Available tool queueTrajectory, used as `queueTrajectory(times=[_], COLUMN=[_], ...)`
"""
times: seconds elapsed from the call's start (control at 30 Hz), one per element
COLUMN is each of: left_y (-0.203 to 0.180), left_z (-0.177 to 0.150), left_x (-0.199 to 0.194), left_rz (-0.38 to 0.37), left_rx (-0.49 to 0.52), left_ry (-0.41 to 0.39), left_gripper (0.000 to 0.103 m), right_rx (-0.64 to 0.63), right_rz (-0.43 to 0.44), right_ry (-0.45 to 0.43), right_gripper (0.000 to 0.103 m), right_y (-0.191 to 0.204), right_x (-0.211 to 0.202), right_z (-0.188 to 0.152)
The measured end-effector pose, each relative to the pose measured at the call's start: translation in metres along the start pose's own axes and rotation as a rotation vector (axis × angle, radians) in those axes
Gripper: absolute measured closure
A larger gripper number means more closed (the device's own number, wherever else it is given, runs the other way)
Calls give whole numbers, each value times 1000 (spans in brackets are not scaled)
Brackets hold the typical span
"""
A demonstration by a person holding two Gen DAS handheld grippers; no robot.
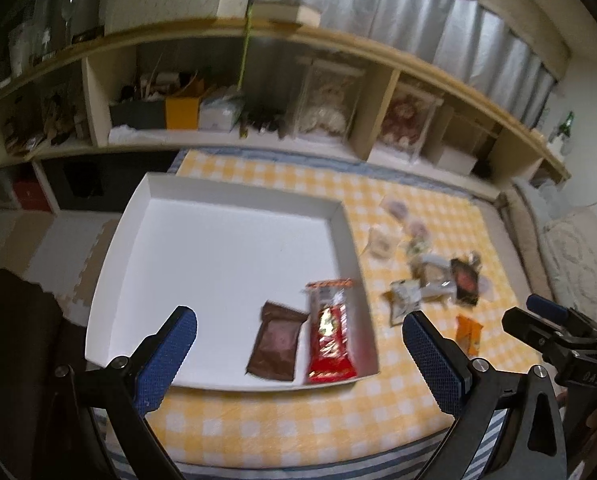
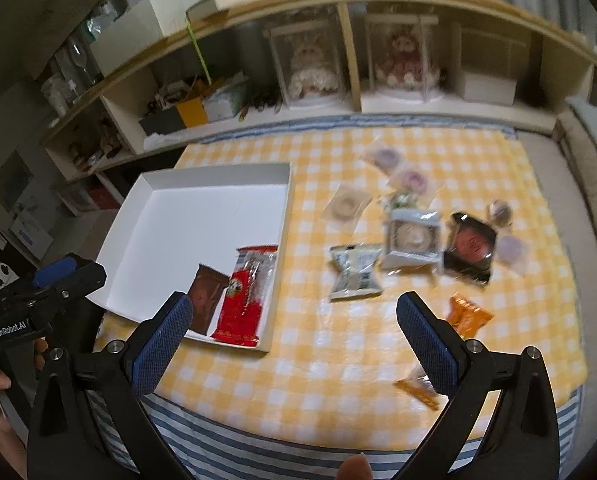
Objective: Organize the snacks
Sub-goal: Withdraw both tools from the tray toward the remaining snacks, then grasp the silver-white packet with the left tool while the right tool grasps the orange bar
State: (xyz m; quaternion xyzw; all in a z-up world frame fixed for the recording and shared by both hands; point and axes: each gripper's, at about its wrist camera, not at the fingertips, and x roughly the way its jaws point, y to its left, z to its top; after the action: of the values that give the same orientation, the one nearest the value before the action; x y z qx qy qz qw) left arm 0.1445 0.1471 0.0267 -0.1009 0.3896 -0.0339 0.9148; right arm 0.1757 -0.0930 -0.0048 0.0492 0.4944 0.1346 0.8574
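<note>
A yellow-and-white checked cloth [image 2: 338, 340] lies over blue-and-white stripes. The tray [image 1: 138, 216] is white, holding a brown packet [image 1: 276, 340] and a red one [image 1: 330, 344]. Another packet [image 2: 468, 316] is orange.

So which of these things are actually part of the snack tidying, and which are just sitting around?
Part of the job:
- white tray
- brown packet and red packet, already in the tray
- loose snacks on the checked cloth, such as the orange packet and grey packet

Just lying about:
- shelf
- two boxed dolls
- yellow box
</note>
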Motion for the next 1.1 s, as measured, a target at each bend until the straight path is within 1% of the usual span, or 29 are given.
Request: queueTrajectory(times=[0.17,0.27,0.47,0.53,0.57,0.73,0.83,0.93,1.03,1.1], left_y=[-12,-20,-44,-52,-59,-87,-109,-135,-158,-175], left_z=[-1,-6,-16,-17,-19,-9,-6,-5,-2,2], left_x=[-19,-24,-7,1,6,34,52,75,109,132], left_rz=[-30,-51,-100,-111,-124,-169,-177,-159,-116,-104], left_rx=[14,22,42,53,58,57,71,101,132,124], left_ry=[-73,-103,-100,-96,-97,-93,-91,-81,-22,24], left_gripper=[0,0,0,0,0,0,0,0,0,0], right_rx=[-15,-15,5,29,36,98,123,126,148,177], right_rz=[-25,-43,-83,-116,-117,-161,-169,-196,-198,-184], right_ry=[-53,-77,-102,-107,-103,-88,-51,-20,14,30], right_gripper=[0,0,0,0,0,0,0,0,0,0], right_y=[-17,-29,-59,-74,-80,-112,-127,-138,-149,-157], right_x=[-27,-40,-49,-47,-45,-29,-16,-4,11,21], right_z=[5,7,3,0,-3,-17,-26,-34,-41,-47])
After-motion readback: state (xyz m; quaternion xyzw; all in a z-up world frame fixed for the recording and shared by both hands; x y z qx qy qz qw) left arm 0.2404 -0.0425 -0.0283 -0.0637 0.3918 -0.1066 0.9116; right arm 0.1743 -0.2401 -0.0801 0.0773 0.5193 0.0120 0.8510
